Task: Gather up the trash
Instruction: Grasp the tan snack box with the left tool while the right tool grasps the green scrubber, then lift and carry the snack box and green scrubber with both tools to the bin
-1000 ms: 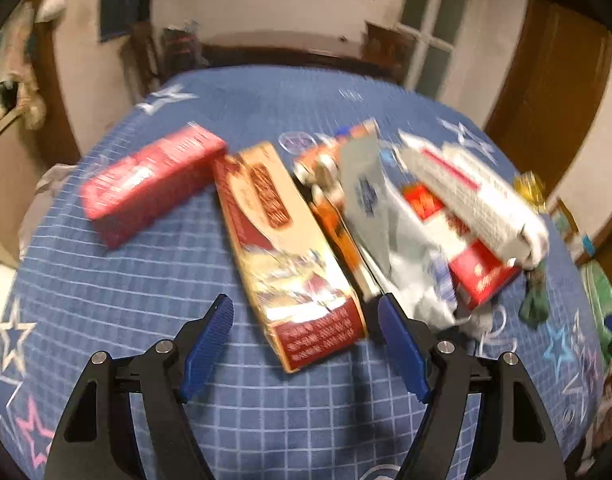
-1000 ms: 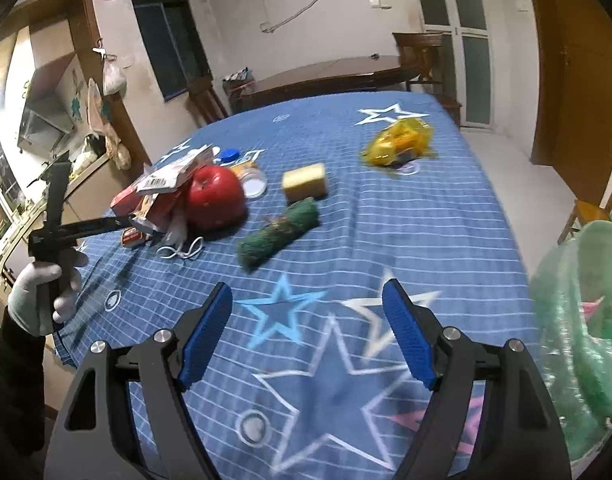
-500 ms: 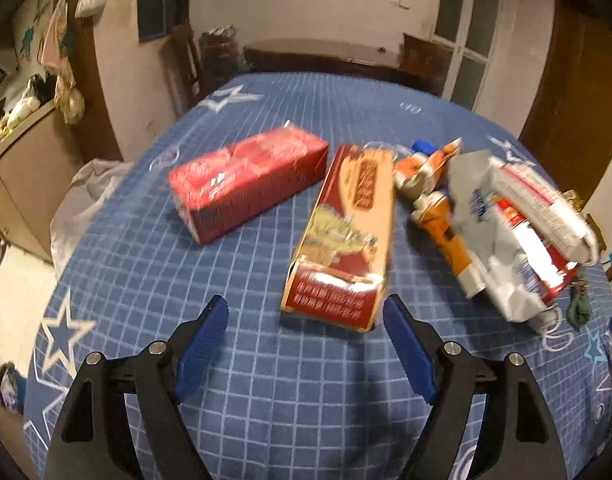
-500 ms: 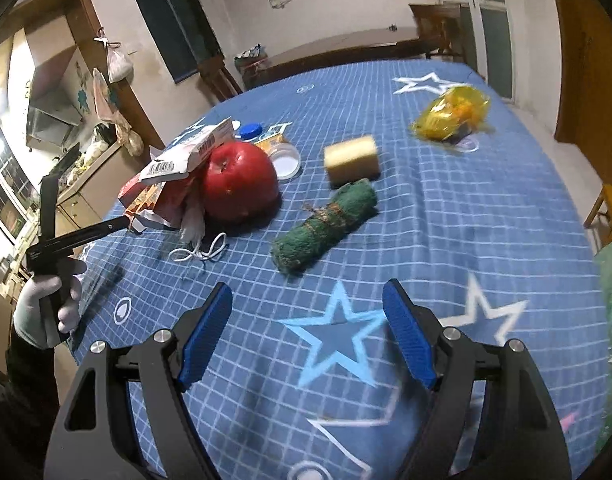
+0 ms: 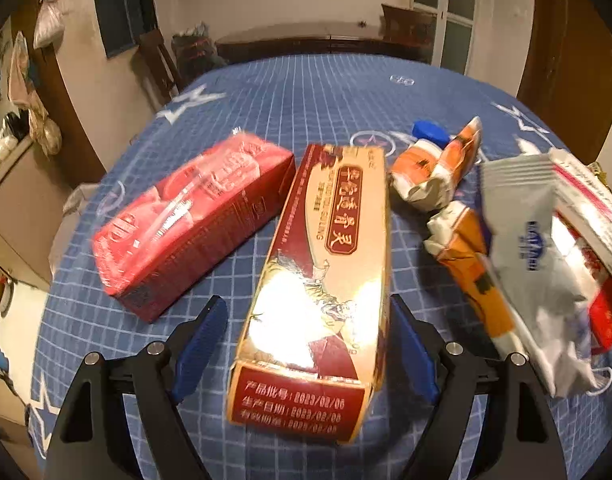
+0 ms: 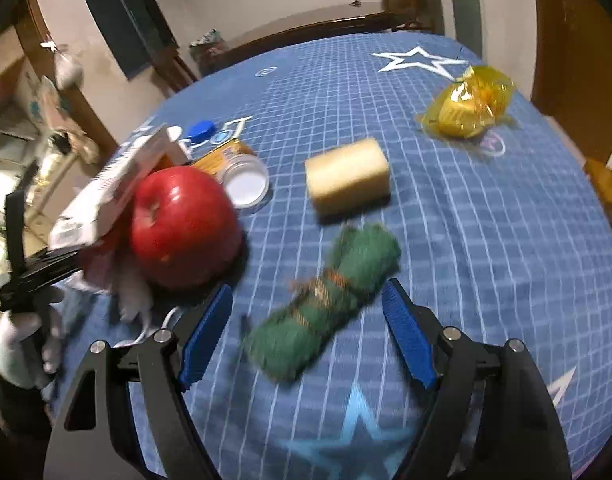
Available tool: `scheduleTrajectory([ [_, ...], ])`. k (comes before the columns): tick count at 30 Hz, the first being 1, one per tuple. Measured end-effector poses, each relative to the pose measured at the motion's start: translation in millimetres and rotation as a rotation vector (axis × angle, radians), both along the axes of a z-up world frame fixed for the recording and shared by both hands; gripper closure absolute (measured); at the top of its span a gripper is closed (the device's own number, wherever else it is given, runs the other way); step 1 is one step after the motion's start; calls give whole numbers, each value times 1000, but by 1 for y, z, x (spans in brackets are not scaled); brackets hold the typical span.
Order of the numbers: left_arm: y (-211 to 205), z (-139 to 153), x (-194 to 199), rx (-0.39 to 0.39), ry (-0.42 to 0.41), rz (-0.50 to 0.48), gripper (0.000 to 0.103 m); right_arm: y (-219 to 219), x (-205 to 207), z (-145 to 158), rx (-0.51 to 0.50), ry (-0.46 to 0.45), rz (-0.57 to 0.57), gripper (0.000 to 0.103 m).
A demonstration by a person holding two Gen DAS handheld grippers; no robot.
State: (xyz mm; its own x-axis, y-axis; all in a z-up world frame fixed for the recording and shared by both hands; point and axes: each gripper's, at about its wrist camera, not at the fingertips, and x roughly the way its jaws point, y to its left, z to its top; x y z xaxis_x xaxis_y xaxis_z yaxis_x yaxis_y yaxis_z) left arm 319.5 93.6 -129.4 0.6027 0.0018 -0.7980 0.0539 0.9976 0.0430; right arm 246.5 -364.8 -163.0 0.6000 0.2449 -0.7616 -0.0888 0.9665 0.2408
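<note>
In the left wrist view my left gripper (image 5: 308, 344) is open, its blue pads on either side of the near end of a long maroon-and-cream carton (image 5: 322, 276); contact cannot be told. A red box (image 5: 185, 220) lies to its left. Crumpled orange packets (image 5: 438, 172), a white pouch (image 5: 534, 256) and a red-white box (image 5: 590, 208) lie to its right. In the right wrist view my right gripper (image 6: 306, 332) is open around a green rolled cloth (image 6: 326, 304).
On the blue star-patterned tablecloth (image 6: 486, 240) lie a red apple (image 6: 181, 224), a yellow sponge (image 6: 348, 176), a yellow plastic wrapper (image 6: 470, 106), a white lid (image 6: 245, 184) and a blue cap (image 6: 201, 130). The other gripper and gloved hand (image 6: 21, 332) show at far left.
My left gripper swung left and moved forward until its pads flank the carton's end. My right gripper advanced across the table to the green cloth, now between its fingers.
</note>
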Motion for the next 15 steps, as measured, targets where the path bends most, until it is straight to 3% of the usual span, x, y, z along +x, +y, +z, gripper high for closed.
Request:
scheduleTrajectory([
  [3,2,-5,6,-9,6,3,23,7,2,-1,-76,-6,-14,36],
  [4,1,-5,7,-17,5,-2,30,8,0,-3,-89,-10,-16,38],
  [6,-5,-5,6,-3,-2,-7,34,6,-2,-3,-108,-20,-32,52],
  [12,-13,-3,-7,17,-48,2,39,-5,-13,-4,-73,-60,-40,82],
  [15,-15,3,-25,15,-91,5,39,-6,-28,4,-77,-117,-39,87],
])
